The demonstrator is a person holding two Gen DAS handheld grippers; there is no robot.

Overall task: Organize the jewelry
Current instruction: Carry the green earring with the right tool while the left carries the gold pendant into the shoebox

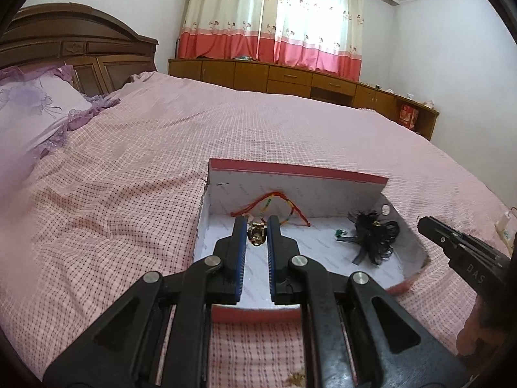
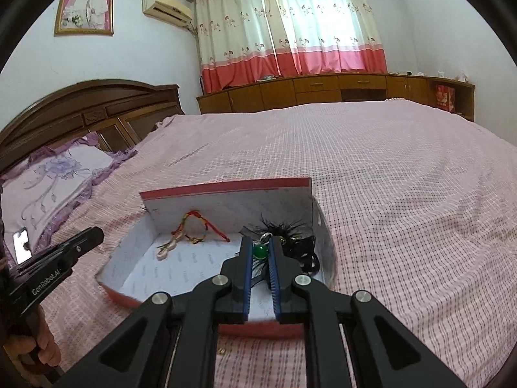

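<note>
An open red box (image 1: 300, 169) with a white lining lies on the bed; it also shows in the right wrist view (image 2: 226, 190). Inside lie a red braided cord bracelet (image 1: 274, 203), a black feather hair piece (image 1: 374, 232) and a small green bead (image 1: 338, 232). My left gripper (image 1: 257, 226) is over the box, shut on a gold ornament (image 1: 257, 234). My right gripper (image 2: 260, 245) is over the box's right part, shut on a green bead pendant (image 2: 260, 252) with a silver ring, just in front of the feather piece (image 2: 287, 229). The bracelet (image 2: 194, 226) leans on the far wall.
The pink checked bedspread (image 1: 226, 129) spreads all around the box. A purple pillow (image 1: 32, 110) and a wooden headboard (image 1: 80, 45) are at the left. Low wooden cabinets (image 2: 323, 92) run under the curtained window. A small gold item (image 1: 295, 379) lies on the bedspread in front of the box.
</note>
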